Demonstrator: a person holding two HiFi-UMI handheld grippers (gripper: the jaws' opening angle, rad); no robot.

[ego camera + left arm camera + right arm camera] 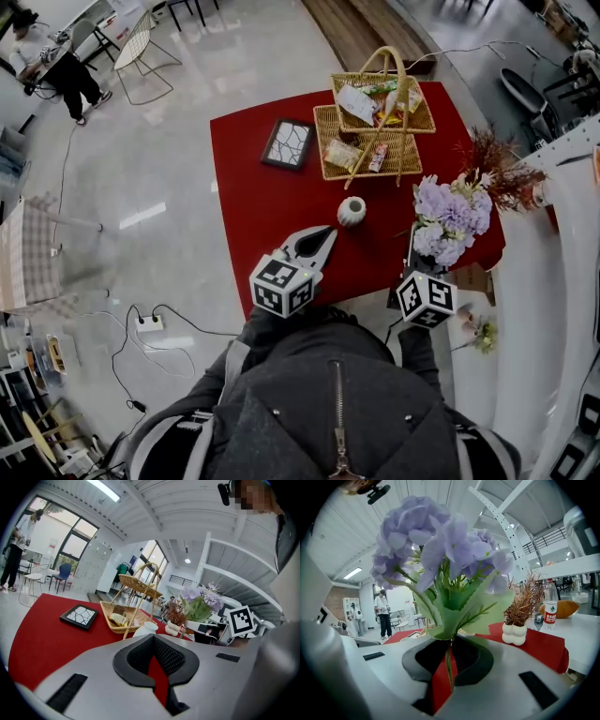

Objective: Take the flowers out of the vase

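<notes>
Red table (253, 187) | tiered basket (321, 141), white vase (352, 211), dried-sprig pot (514, 633) nearby | left tongs (330, 231) together | right tongs (452, 641) clamp flowers (436, 545)

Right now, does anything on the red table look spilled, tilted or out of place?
Nothing looks spilled or broken. The white vase stands upright with no flowers in it. The purple flowers are out of it, and the right gripper holds them by the stem.

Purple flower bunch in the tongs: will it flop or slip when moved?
Probably top-heavy: the purple flower bunch has a big head above one thin green stem, pinched low by the right tongs, so it may sway or swivel. Its leaves look like fabric, so likely light and not fragile.
</notes>
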